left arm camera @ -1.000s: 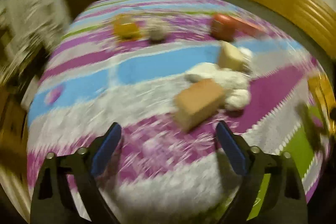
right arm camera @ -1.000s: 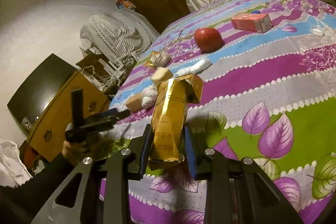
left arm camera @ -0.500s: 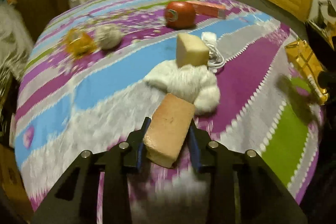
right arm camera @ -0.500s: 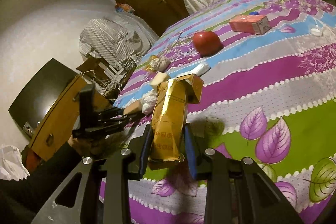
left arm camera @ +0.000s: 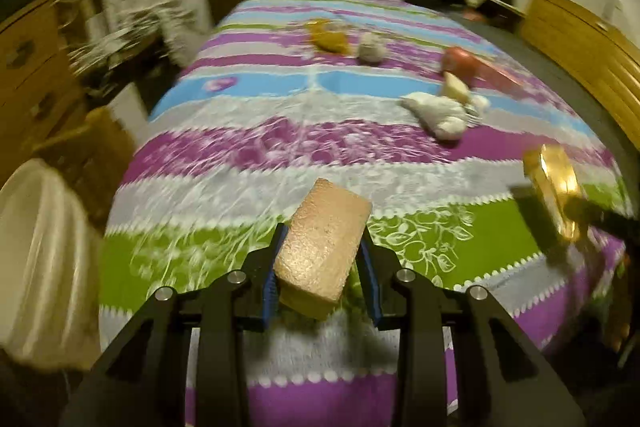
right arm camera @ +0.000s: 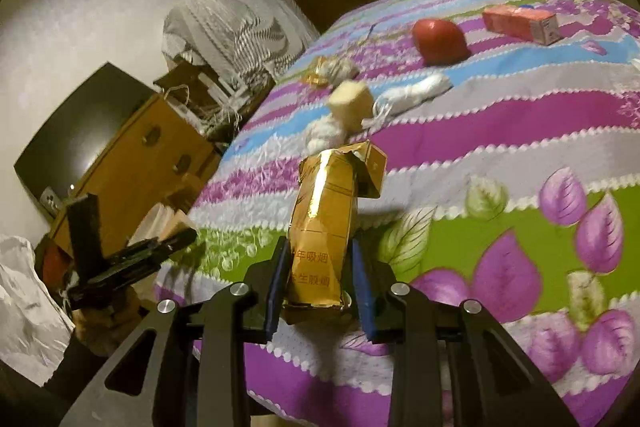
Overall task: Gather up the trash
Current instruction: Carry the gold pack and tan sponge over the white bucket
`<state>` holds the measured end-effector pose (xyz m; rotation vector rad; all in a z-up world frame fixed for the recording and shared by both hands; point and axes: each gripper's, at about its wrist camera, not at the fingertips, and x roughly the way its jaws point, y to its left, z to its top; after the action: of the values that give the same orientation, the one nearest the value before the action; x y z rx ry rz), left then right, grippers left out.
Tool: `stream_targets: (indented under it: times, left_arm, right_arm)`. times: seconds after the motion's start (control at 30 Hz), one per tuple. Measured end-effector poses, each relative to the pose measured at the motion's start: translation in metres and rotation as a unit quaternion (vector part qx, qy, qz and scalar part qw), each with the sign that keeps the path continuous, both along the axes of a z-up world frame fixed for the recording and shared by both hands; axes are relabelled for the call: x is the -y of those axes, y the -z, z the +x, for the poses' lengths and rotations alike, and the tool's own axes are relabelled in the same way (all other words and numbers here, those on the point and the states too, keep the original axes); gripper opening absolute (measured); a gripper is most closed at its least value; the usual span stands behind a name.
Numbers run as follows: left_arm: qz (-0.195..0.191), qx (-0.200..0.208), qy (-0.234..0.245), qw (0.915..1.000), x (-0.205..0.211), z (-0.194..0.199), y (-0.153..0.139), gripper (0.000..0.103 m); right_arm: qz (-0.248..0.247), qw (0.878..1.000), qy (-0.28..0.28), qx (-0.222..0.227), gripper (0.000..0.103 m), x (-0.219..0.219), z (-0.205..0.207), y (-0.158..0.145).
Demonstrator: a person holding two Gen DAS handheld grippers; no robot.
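**Kid:** Over the bed's near edge, what is your left claw (left arm camera: 322, 263) doing?

**Helper:** It is squeezed tight on a tan sponge block (left arm camera: 326, 247). You hold the block up off the striped blanket (left arm camera: 256, 131), with its far end tipped up and away from you.

**Kid:** And your right claw (right arm camera: 318, 273)?

**Helper:** It is clamped on a shiny gold packet (right arm camera: 324, 227). The packet stands up between the blue pads (right arm camera: 276, 283), and its torn flap hangs open at the top.

**Kid:** Can you see one claw from the other?

**Helper:** Yes. From your right side, the left claw sits low at the left, off the side of the bed, with the block poking out. A dark sleeve (right arm camera: 48, 371) is under it.

**Kid:** What trash is left on the blanket?

**Helper:** A pale foam cube (right arm camera: 352, 105) touches a white crumpled lump (left arm camera: 438, 113). Farther back are a red round thing (right arm camera: 440, 41) and a red carton (right arm camera: 520, 23) lying flat. A gold wrapper (left arm camera: 328, 37) sits just beside a gray paper ball (left arm camera: 371, 49).

**Kid:** Anything beside the bed?

**Helper:** A white bag (left arm camera: 40, 259) is low on your left, blurry.
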<state>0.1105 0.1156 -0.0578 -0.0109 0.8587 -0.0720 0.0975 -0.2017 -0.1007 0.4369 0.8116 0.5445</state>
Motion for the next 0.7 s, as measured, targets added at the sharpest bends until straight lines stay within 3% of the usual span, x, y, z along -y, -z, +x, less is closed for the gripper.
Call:
stream_targets:
  times: [0.23, 0.47, 0.7]
  left_arm:
    - [0.035, 0.011, -0.061, 0.9975, 0.007, 0.0, -0.01, 0.032]
    - [0.068, 0.067, -0.113, 0.9889, -0.009, -0.008, -0.055, 0.032]
    - [0.094, 0.11, -0.17, 0.9748, -0.043, -0.021, -0.097, 0.032]
  right_arm:
    - [-0.036, 0.999, -0.019, 0.007, 0.032, -0.026, 0.0, -0.007]
    - [-0.054, 0.996, -0.046, 0.056, 0.032, -0.059, 0.008, -0.05]
    - [-0.066, 0.986, -0.118, 0.102, 0.032, -0.135, 0.022, -0.104]
